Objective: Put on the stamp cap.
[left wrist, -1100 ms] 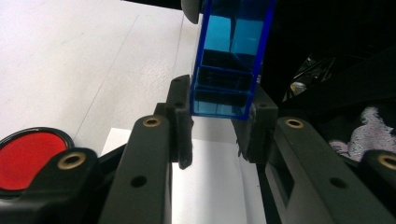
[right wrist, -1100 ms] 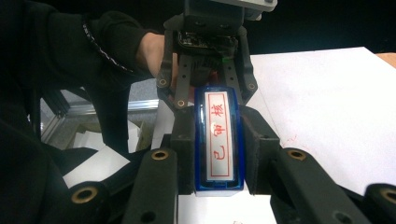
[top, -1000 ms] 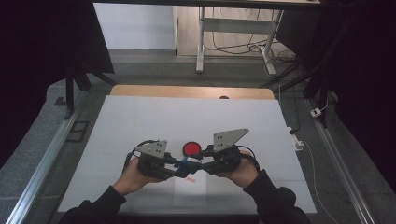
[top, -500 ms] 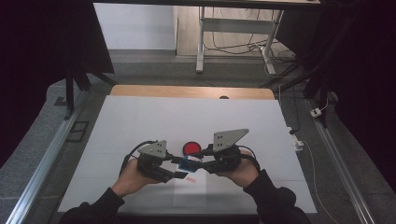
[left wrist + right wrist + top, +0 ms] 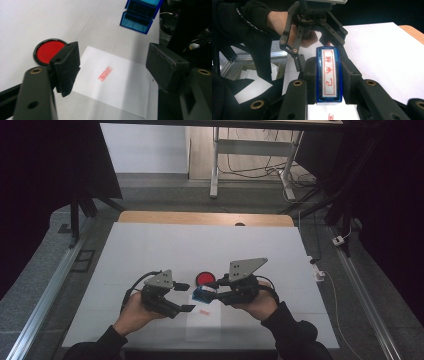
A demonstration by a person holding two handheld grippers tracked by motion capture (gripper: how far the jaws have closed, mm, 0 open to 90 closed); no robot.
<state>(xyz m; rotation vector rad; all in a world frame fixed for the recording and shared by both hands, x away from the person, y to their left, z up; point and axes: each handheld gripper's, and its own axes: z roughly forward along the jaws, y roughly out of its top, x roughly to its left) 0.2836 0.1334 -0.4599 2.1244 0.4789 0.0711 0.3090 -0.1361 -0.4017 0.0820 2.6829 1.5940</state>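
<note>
Since the earlier frame we see the left hand-held gripper (image 5: 186, 296) has just been opening, now empty, while the right hand-held gripper (image 5: 207, 294) clamps the blue stamp (image 5: 329, 75), half hidden in the high view.

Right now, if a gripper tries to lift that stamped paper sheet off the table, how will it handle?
The paper sheet lies thin and flat on the table, so it is probably floppy and hard to get jaws under. It looks very light and may slide rather than lift. The open left gripper hangs above it.
</note>
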